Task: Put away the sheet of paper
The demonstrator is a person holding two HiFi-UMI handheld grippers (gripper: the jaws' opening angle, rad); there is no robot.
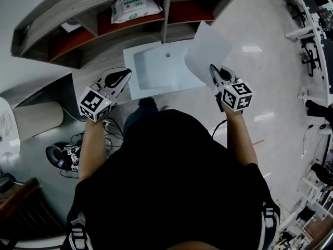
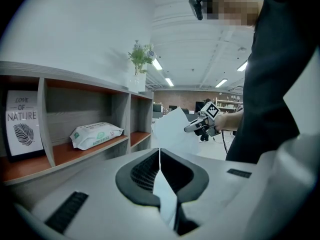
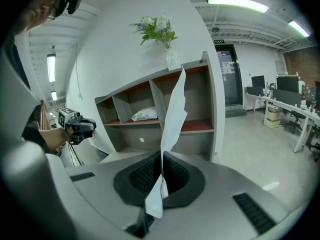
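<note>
Standing over a white-rimmed, pale blue holder point(image 1: 136, 94) (drawer or file pouch, the views do not settle which), a person prepares to stow a sheet of paper point(image 1: 208, 51). The right gripper point(image 1: 213, 70), jaws pinched fully together on the sheet's near edge, carries it raised and tilted above the holder's right end. None of the sheet lies inside the holder yet. At the holder's left edge, the left gripper point(image 1: 126, 74) has its jaws closed on a thin, pale blue edge, apparently the holder's own. A shelf unit point(image 1: 62, 12) stands behind the holder, with a pack of wet wipes point(image 1: 136, 8) in the compartment behind the holder's left half. The step in hand looks to be the insertion itself. Held by one edge only, the limp sheet is likely to curl or catch on the holder's right rim. The sound approach would be to swing it leftward until it sits square over the holder, then lower the free edge in first while the left gripper steadies the holder. The right jaws should part only once the sheet rests inside.
</note>
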